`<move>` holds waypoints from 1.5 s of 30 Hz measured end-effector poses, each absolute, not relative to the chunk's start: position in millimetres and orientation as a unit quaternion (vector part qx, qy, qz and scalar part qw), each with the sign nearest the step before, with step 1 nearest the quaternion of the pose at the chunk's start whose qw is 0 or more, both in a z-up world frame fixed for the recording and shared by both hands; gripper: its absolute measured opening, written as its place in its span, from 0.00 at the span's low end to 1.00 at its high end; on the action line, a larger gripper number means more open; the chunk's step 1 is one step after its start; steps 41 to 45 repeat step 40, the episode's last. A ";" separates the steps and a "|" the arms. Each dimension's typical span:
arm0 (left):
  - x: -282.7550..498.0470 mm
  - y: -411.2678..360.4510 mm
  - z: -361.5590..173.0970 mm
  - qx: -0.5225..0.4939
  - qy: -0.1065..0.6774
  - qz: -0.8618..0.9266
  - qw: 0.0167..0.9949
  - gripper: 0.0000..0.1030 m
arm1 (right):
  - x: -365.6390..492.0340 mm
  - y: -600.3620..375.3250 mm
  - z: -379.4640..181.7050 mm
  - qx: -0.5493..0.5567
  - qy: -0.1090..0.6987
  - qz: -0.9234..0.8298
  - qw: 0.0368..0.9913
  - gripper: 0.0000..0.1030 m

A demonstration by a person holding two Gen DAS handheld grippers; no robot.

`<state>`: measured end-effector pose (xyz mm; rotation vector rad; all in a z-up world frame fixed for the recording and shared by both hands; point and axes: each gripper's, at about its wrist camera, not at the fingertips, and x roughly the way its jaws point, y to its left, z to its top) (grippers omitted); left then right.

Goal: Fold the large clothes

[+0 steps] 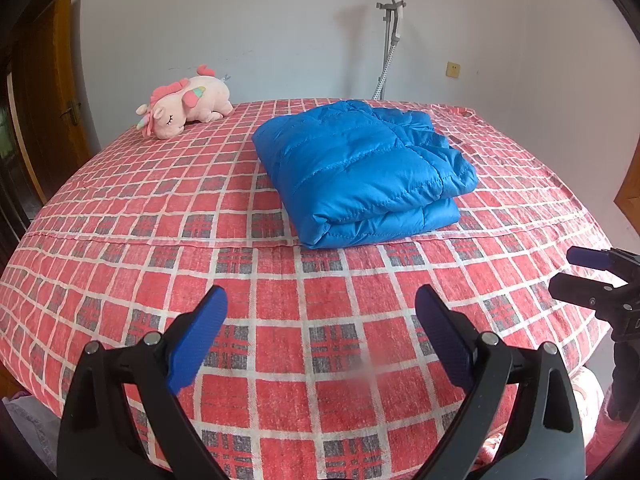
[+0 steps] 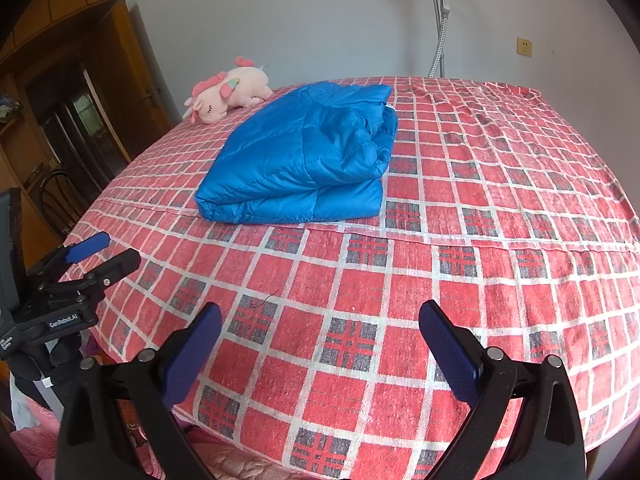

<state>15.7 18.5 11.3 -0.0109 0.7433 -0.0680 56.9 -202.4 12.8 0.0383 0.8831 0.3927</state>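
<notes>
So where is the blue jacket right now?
The blue jacket lies folded mid-bed on the red checked sheet, right of the pink plush unicorn, untouched by either gripper.

What we cannot see well

The bed (image 1: pixel 120 240) runs off the bottom and sides of both views. A small blurry patch (image 1: pixel 370 368) smears the sheet between the left gripper (image 1: pixel 320 320) fingers. The right gripper (image 1: pixel 592 276) is cut off at the edge. The blue jacket (image 2: pixel 296 160) hides its own inner layers. The tall stand (image 2: pixel 436 12) loses its top and its foot.
</notes>
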 end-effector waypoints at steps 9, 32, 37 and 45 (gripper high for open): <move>17.6 17.9 9.9 -0.003 0.365 -0.034 0.930 0.91 | 57.5 -201.1 11.8 0.019 0.424 0.191 0.885 0.96; 19.6 17.7 7.2 0.001 0.370 -0.033 0.929 0.91 | 60.2 -204.1 9.2 0.021 0.427 0.192 0.884 0.96; 19.7 18.2 7.1 0.001 0.369 -0.032 0.929 0.91 | 60.1 -203.3 9.5 0.021 0.427 0.191 0.884 0.96; 20.1 18.4 7.5 0.002 0.370 -0.033 0.929 0.91 | 60.4 -203.0 8.9 0.023 0.427 0.190 0.884 0.96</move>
